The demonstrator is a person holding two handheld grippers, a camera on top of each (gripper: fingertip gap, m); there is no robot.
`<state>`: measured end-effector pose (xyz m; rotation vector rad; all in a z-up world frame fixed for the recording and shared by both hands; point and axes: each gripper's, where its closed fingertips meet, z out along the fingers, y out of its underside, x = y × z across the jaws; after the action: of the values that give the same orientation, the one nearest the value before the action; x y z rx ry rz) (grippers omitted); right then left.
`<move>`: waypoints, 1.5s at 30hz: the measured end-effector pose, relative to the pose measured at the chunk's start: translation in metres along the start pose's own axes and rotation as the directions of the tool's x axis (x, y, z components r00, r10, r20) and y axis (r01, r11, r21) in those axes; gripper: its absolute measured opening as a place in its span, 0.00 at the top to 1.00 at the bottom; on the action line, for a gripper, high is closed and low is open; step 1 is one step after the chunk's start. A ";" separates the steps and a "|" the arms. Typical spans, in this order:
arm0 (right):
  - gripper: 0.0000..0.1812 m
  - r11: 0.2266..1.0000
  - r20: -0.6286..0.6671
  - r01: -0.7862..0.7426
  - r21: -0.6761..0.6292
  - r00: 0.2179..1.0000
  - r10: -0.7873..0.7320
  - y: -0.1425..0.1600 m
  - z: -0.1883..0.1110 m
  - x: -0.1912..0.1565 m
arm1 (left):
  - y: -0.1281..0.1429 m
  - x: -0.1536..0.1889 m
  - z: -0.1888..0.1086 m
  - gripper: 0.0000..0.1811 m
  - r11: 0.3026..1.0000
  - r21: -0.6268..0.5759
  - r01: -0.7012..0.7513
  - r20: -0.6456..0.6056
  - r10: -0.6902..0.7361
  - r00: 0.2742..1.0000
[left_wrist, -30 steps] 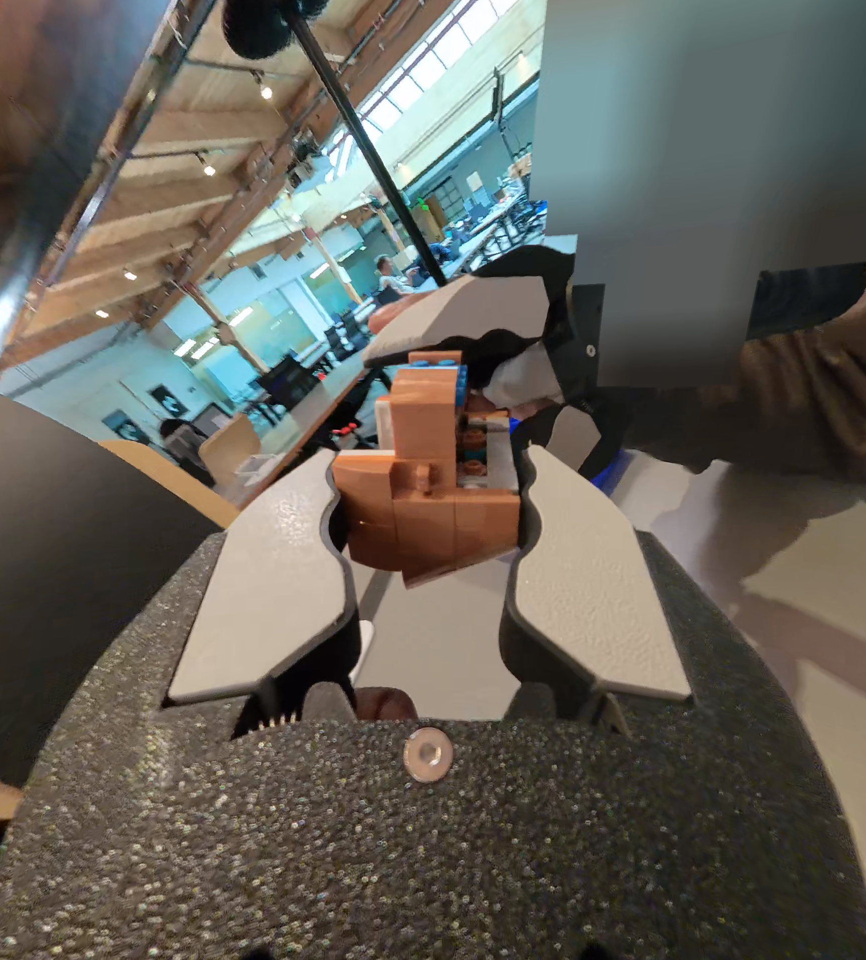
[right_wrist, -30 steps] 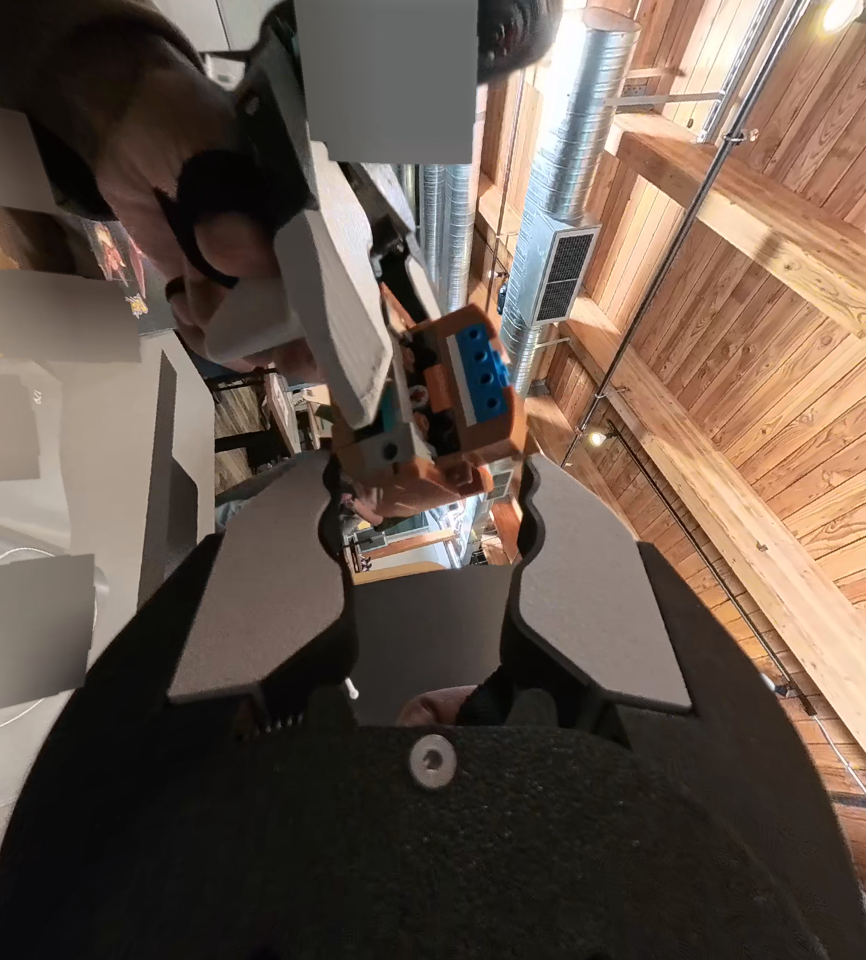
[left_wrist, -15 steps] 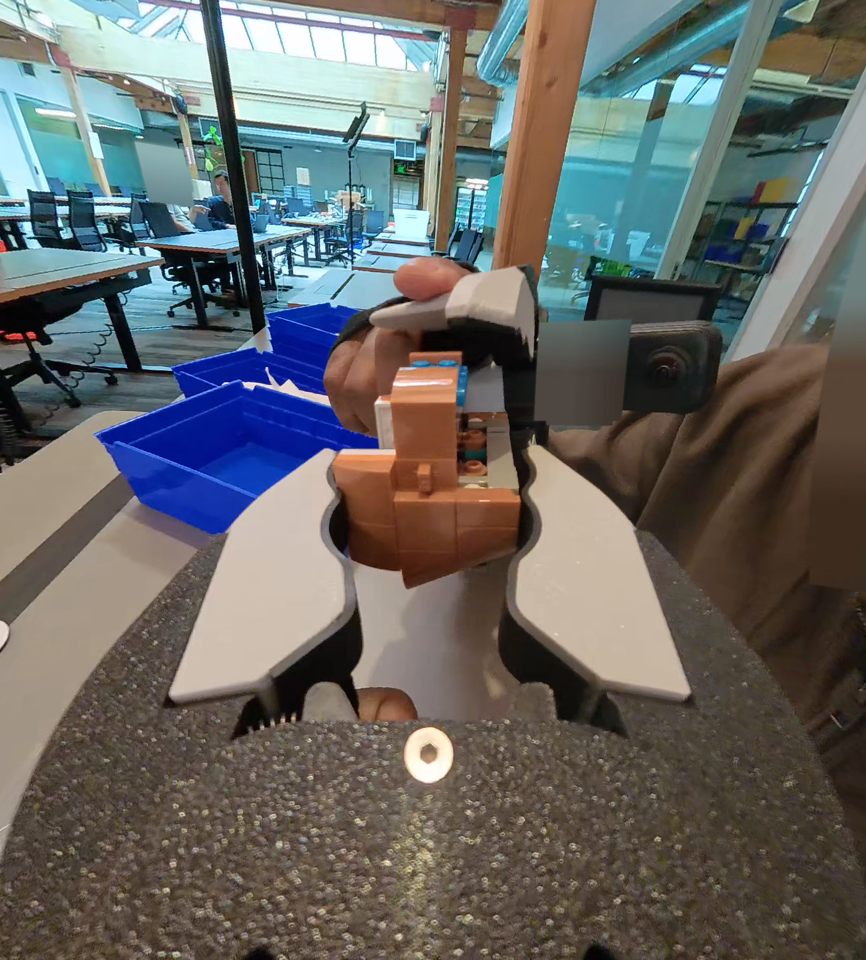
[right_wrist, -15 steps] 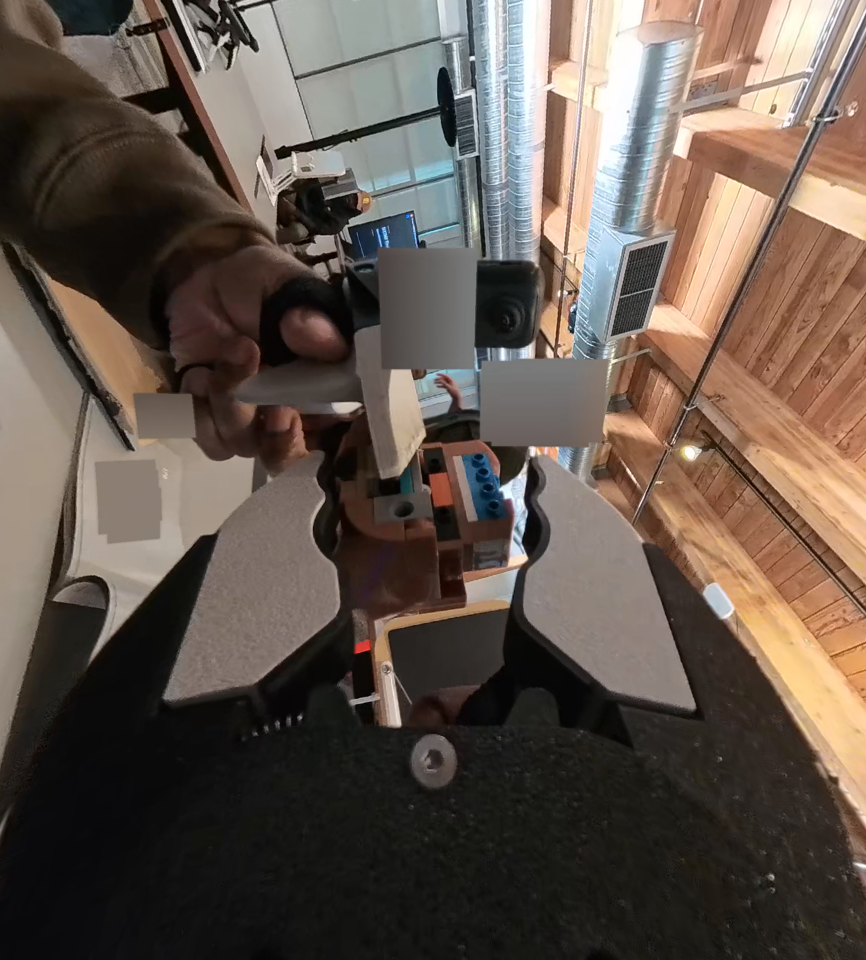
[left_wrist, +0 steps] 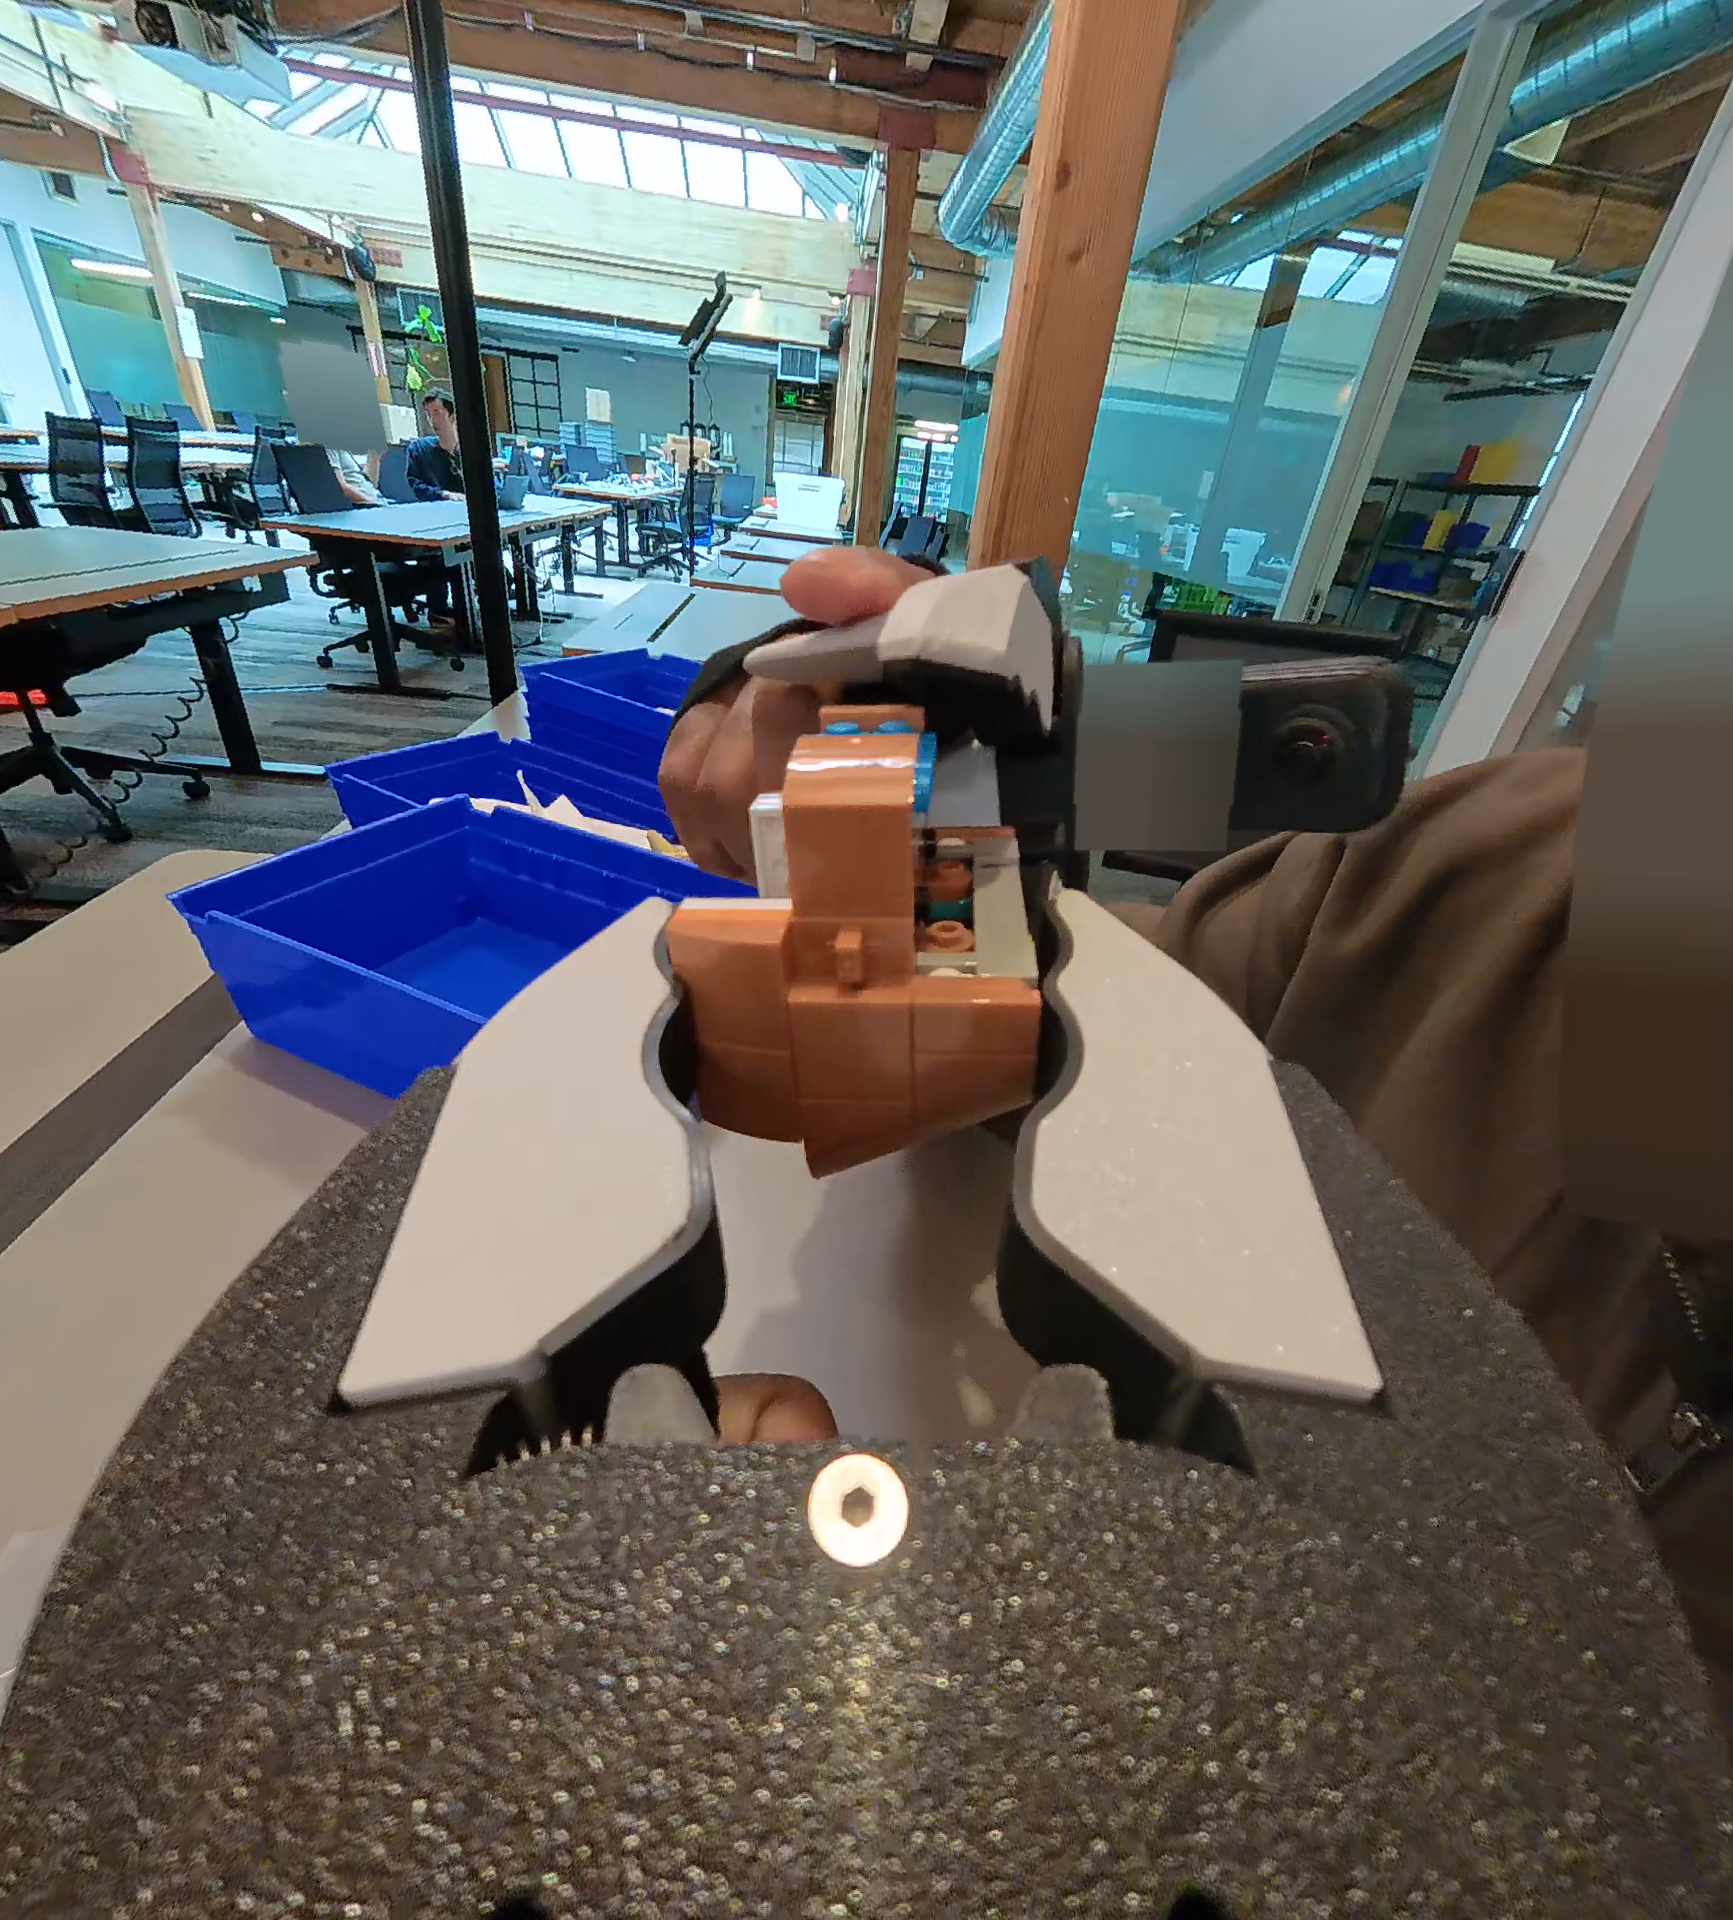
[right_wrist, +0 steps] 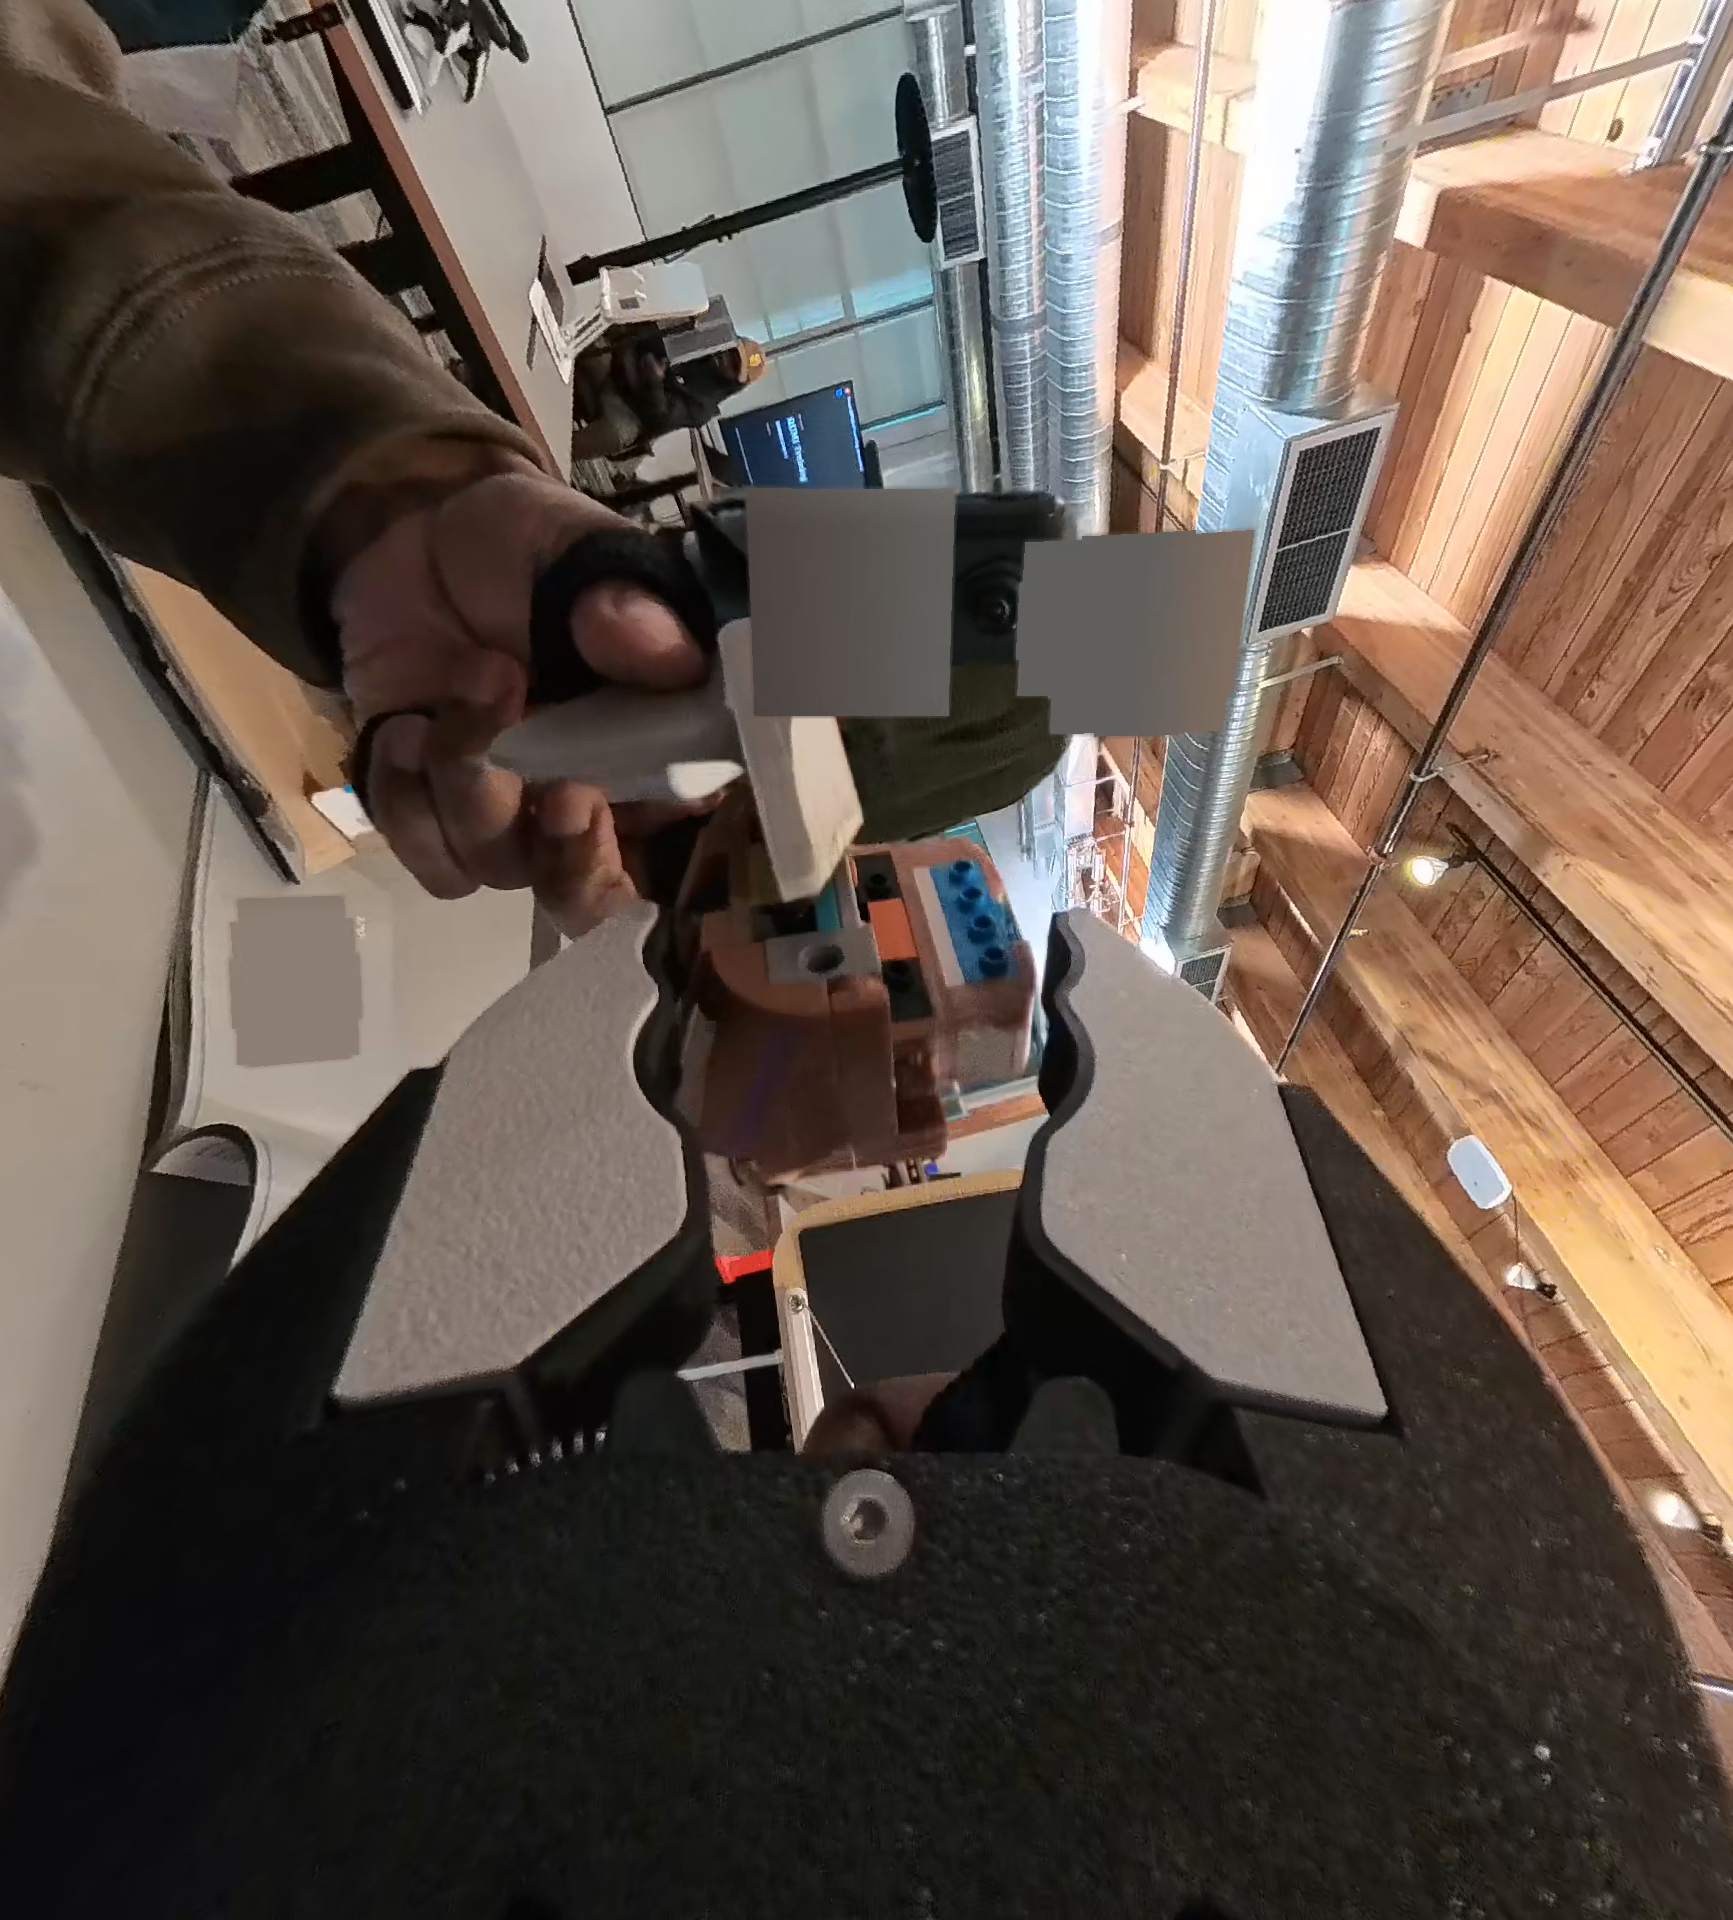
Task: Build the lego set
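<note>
My left gripper (left_wrist: 857, 966) is shut on a brown lego model (left_wrist: 851, 1029) and holds it in the air above the table. The model has a blue studded brick (left_wrist: 919, 764) at its far end. My right gripper (left_wrist: 903, 717), held by a hand, reaches in from the far side, with one finger above that end and one beside it. In the right wrist view, the model (right_wrist: 820, 1039) sits between the fingertips of my right gripper (right_wrist: 851, 966), which stand apart on either side. One left gripper finger (right_wrist: 800, 810) presses on the model from above.
Two blue bins (left_wrist: 374, 935) (left_wrist: 488, 769) stand on the grey table (left_wrist: 62, 1039) to the left. A brown sleeve (left_wrist: 1361, 987) fills the right side. A black pole (left_wrist: 446, 312) and a wooden post (left_wrist: 1059, 312) stand behind. The right wrist view is rolled sideways. Less than 4 cm separates the two grippers' tips.
The left view swung from the ceiling down to level. The model moved from beyond my right fingertips to between them. Both finger openings look unchanged.
</note>
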<state>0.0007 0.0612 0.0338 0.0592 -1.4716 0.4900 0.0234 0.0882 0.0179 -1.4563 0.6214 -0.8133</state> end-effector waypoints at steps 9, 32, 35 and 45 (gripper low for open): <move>0.63 1.000 0.015 -0.011 -0.020 1.000 0.011 0.003 0.001 -0.002 | -0.001 0.001 -0.002 0.65 1.000 0.003 0.011 -0.007 -0.011 1.000; 0.64 0.999 0.027 -0.036 0.005 0.999 0.036 -0.001 -0.002 -0.001 | -0.004 0.005 -0.002 0.65 1.000 0.008 0.009 -0.022 -0.008 1.000; 0.64 0.999 0.035 -0.039 0.007 0.999 0.038 0.000 -0.003 -0.001 | -0.002 0.005 -0.002 0.65 1.000 0.003 0.014 -0.020 -0.014 1.000; 0.64 0.999 0.021 -0.041 0.007 0.999 0.041 0.003 -0.002 0.000 | -0.004 0.002 -0.002 0.65 1.000 0.010 -0.003 0.001 0.003 1.000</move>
<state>0.0016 0.0641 0.0328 0.0399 -1.4938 0.5295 0.0230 0.0858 0.0217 -1.4458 0.6177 -0.8124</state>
